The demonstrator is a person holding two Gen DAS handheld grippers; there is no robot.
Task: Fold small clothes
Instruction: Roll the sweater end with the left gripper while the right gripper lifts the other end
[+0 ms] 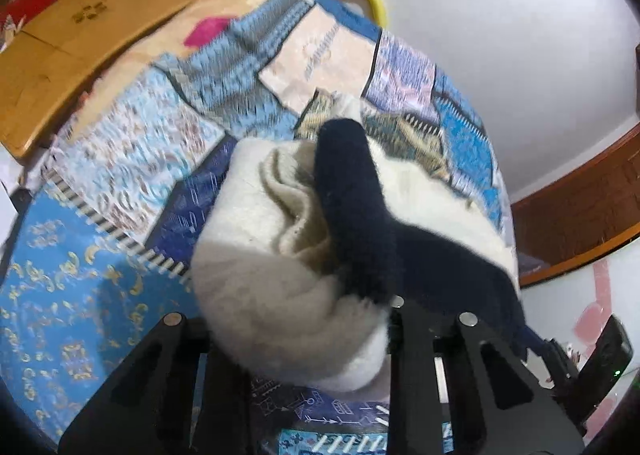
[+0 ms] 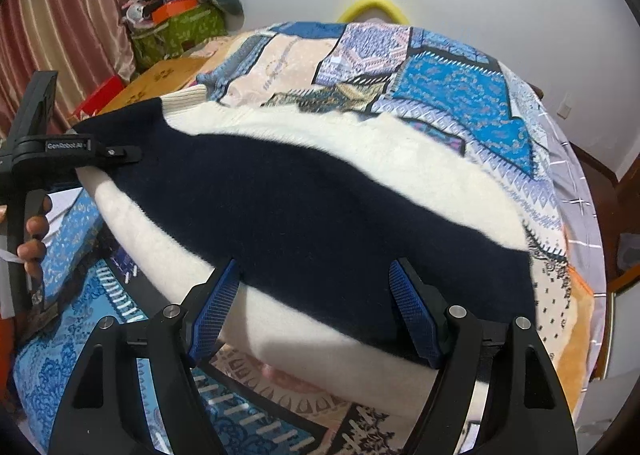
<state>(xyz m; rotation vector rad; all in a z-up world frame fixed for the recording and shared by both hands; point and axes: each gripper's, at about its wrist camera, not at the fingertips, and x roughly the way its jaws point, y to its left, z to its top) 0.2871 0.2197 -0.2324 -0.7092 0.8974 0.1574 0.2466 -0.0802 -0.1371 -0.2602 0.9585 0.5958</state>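
A cream and navy knitted sweater (image 2: 320, 207) lies spread across the patchwork quilt (image 2: 452, 95) on the bed. In the left wrist view a thick bunch of that sweater (image 1: 248, 255), cream with a navy band, is raised off the quilt and fills the jaws of my left gripper (image 1: 300, 331), hiding the pads. The left gripper (image 2: 120, 154) also shows at the sweater's left navy edge, with a person's hand (image 2: 34, 239) on its handle. My right gripper (image 2: 314, 295) stands open over the sweater's near edge. Its blue pads (image 2: 216, 311) are wide apart, with fabric lying between them.
A wooden board with paw prints (image 1: 80, 27) lies at the bed's far left. A green box piled with clutter (image 2: 176, 31) stands by a curtain (image 2: 60, 35). A yellow ring (image 2: 376, 5) rises behind the bed, and brown wooden furniture (image 1: 580, 207) is on the right.
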